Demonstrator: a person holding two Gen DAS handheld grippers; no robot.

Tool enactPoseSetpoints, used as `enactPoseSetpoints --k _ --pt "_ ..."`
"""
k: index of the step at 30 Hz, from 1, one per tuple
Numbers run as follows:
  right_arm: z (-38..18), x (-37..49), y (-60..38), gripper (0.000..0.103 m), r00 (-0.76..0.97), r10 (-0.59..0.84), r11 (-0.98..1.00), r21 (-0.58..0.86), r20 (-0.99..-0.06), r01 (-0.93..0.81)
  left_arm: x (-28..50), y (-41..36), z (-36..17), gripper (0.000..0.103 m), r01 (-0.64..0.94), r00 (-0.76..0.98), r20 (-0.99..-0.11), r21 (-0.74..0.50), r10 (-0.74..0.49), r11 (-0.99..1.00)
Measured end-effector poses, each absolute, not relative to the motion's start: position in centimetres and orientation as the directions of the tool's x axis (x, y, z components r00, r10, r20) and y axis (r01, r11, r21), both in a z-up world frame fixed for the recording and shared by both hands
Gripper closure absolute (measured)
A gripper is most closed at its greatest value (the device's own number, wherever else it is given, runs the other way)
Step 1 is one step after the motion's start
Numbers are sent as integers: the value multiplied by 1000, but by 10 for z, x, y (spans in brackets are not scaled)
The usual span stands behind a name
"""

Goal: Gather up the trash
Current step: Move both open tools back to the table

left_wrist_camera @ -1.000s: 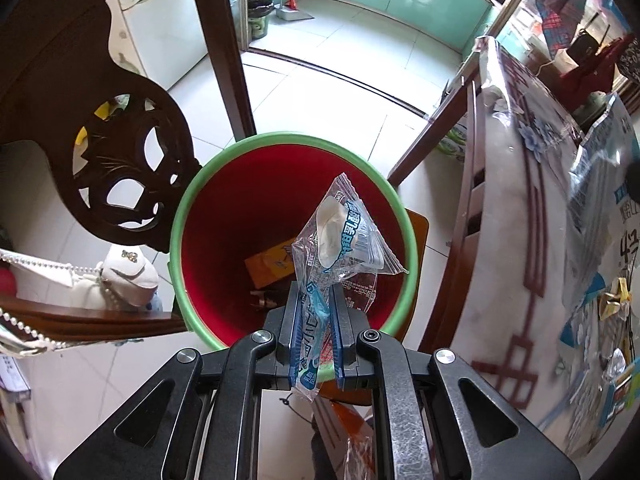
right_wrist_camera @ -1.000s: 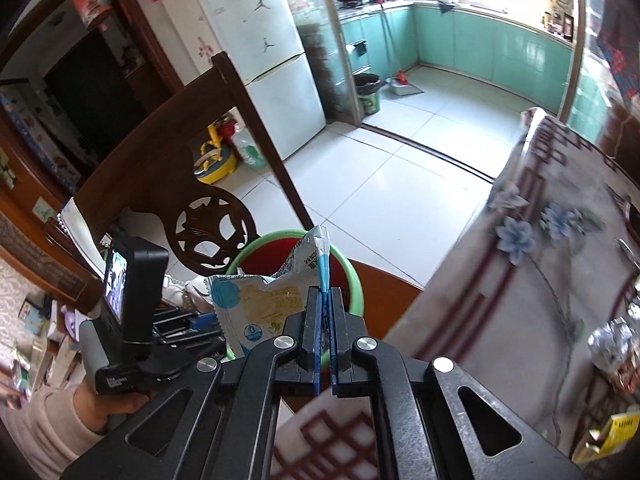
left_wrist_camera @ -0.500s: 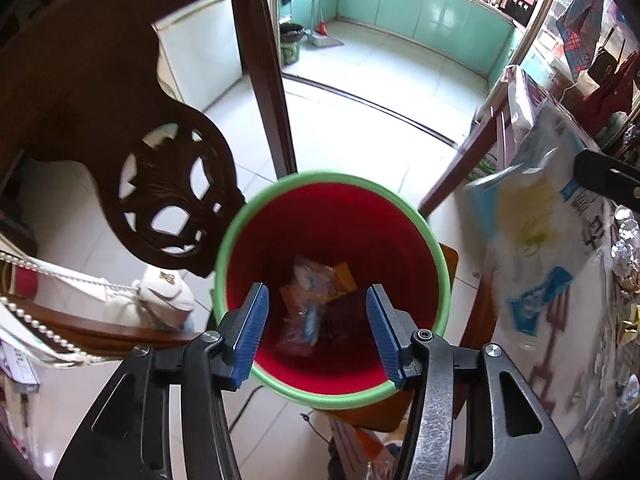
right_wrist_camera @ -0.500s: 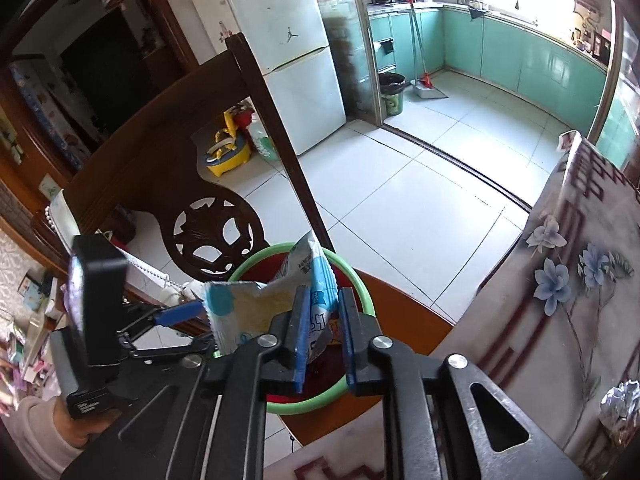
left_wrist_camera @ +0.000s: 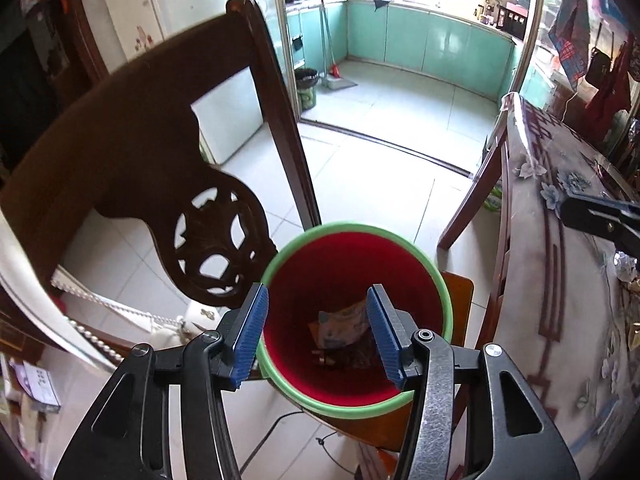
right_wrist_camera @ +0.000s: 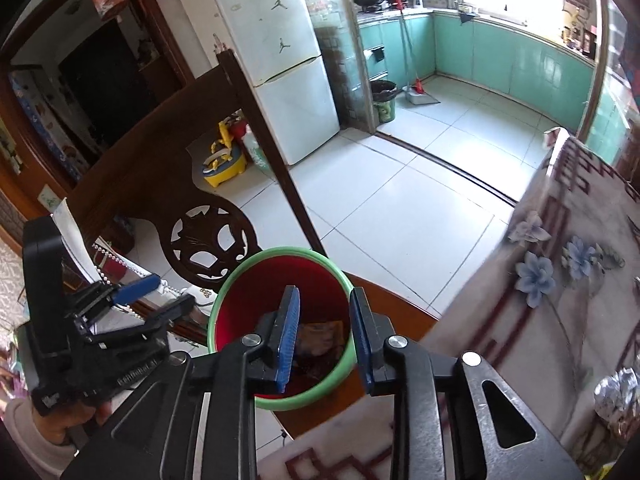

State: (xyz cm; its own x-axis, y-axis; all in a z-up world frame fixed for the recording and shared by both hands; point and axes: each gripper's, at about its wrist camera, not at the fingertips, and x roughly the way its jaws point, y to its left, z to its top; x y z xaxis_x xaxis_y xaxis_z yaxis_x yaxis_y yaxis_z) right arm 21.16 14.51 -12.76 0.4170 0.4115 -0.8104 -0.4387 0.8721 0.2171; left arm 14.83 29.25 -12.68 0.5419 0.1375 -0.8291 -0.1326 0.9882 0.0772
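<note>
**Both grippers empty over the bin**

Beside the carved dark wooden chair [left_wrist_camera: 160,184], the left gripper [left_wrist_camera: 316,330] and right gripper [right_wrist_camera: 324,332] hover released above the green-rimmed red plastic bin [left_wrist_camera: 400,404]; crumpled snack wrappers [left_wrist_camera: 340,326] lie at its bottom.

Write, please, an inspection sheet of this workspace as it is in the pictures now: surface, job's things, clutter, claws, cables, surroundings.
Surface: table with a flowered cloth, at the right of both views.
Job's things: red bin with a green rim stands on a wooden stool; wrappers lie at its bottom.
Clutter: crumpled foil on the table.
Claws: left claw open and empty above the bin; right claw open and empty above the bin.
Cables: thin dark cord on the floor below the bin.
Surroundings: carved wooden chair beside the bin; white fridge; tiled floor; kitchen with green cabinets behind.
</note>
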Motion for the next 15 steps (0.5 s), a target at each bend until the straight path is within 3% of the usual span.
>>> enactPoseSetpoints --k 6,15 --pt "-115 170 74 67 496 313 937 177 -810 -302 140 266 -105 53 -51 595 -794 120 127 991" --pt "-118 79 -67 63 500 45 998 56 -865 6 137 193 -79 41 143 644 -765 92 -22 985"
